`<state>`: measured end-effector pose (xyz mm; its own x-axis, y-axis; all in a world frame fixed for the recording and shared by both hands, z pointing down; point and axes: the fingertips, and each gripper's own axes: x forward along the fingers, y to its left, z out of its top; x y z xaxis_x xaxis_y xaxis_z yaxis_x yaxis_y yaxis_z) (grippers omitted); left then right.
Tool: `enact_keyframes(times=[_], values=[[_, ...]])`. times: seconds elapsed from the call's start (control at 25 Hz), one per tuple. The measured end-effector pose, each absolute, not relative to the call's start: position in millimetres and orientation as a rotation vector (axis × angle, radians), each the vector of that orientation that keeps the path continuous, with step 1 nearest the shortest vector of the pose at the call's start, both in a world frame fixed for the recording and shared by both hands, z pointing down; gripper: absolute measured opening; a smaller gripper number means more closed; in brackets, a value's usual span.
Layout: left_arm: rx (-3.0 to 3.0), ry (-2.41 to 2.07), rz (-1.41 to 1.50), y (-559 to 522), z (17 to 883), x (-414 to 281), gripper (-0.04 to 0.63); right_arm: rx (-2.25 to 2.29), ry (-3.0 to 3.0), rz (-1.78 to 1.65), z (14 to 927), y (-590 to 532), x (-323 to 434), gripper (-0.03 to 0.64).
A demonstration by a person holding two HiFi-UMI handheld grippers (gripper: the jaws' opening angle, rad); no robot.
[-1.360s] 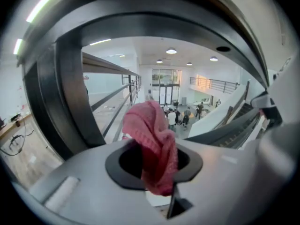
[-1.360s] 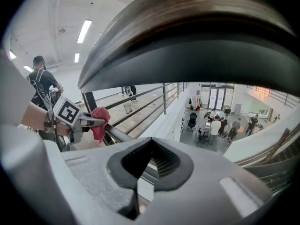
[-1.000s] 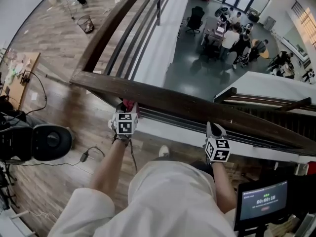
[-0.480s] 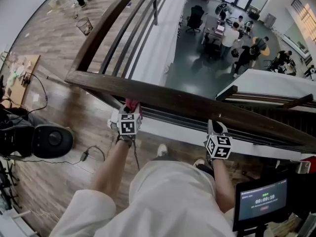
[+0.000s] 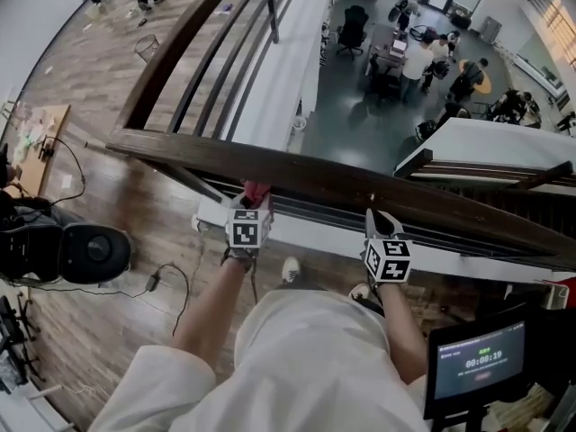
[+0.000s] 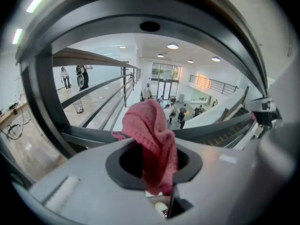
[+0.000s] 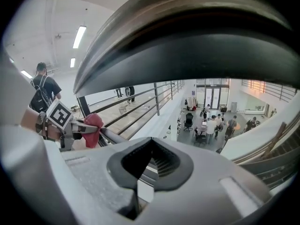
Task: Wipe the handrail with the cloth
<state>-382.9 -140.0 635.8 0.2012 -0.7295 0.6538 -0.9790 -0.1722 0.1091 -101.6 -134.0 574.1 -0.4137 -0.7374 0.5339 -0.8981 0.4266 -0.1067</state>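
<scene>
The dark wooden handrail runs across the head view from left to lower right. My left gripper is shut on a red cloth and holds it against the rail's near side. In the left gripper view the cloth sticks up out of the shut jaws, with the rail arching close overhead. My right gripper is shut on nothing, its tip against the rail to the right of the left one. The right gripper view shows the rail just above, and the left gripper with the cloth.
Beyond the rail is a drop to a lower floor with people and desks. A second rail branches off to the far left. A black camera and cables lie on the wood floor at left. A monitor stands at lower right.
The left gripper has slid to the right along the rail with the cloth, closing the gap to the right gripper. The right gripper has stayed at about the same spot on the rail.
</scene>
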Motion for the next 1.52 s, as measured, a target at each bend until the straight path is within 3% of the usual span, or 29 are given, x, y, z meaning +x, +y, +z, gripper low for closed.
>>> enact_keyframes(times=[0.36,0.64,1.08,1.28,1.52], values=[[1.958,-1.567,0.654,-130.8,644.6,-343.7,0.094,1.403,-2.258,0.556,576.3,-120.8,-68.3,0.003],[1.93,-1.655,0.576,-136.2,646.7,-355.0,0.097,1.43,-2.244,0.584,581.1,-110.0,-48.6,0.003],[1.978,-1.61,0.435,-151.3,628.8,-347.8,0.189,1.428,-2.241,0.615,588.7,-102.6,-41.5,0.003],[1.971,-1.648,0.514,-157.3,632.2,-351.2,0.102,1.399,-2.254,0.597,587.8,-103.6,-49.9,0.003],[1.959,-1.669,0.58,-153.5,631.6,-340.0,0.091,1.413,-2.247,0.603,589.4,-102.9,-46.4,0.003]])
